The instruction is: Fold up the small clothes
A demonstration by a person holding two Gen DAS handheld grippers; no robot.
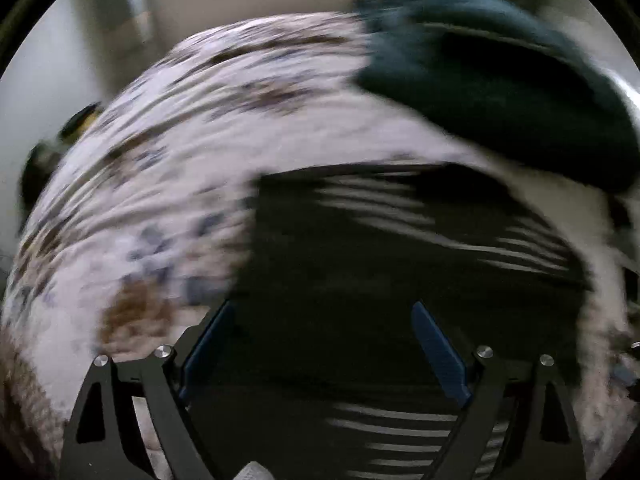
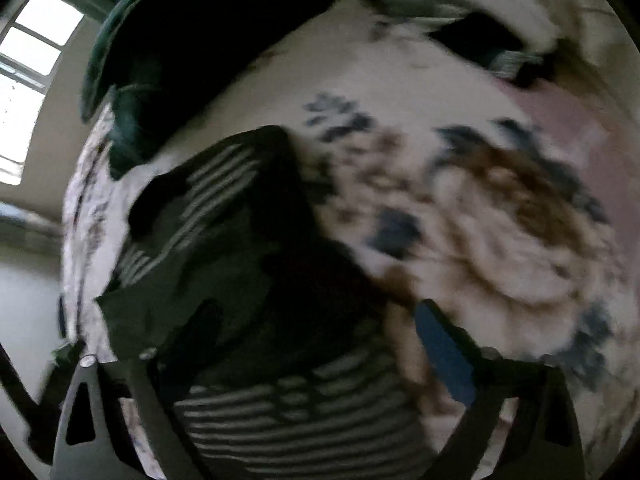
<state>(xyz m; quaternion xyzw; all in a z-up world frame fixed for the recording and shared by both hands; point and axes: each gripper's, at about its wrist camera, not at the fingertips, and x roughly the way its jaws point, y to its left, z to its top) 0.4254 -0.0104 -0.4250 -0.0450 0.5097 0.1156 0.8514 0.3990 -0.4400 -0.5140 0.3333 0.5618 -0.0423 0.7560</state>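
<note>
Dark striped garment (image 1: pixel 380 264) is seen spread just ahead of and between the wide-parted fingers of the left gripper (image 1: pixel 324 344); the right gripper (image 2: pixel 320 344), also spread apart, is held over it. White stripes are blurred. It is laid on a floral bedsheet (image 1: pixel 160 160).

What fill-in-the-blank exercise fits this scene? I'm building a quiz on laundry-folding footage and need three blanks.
1. The dark garment lying between the open left gripper fingers has pale ____ across it.
2. The bedsheet under the clothes carries a ____ print in brown and blue.
3. Beyond the striped piece, near the bed's far edge, lies a dark ____ cloth.

Missing words: stripes; floral; green
</note>
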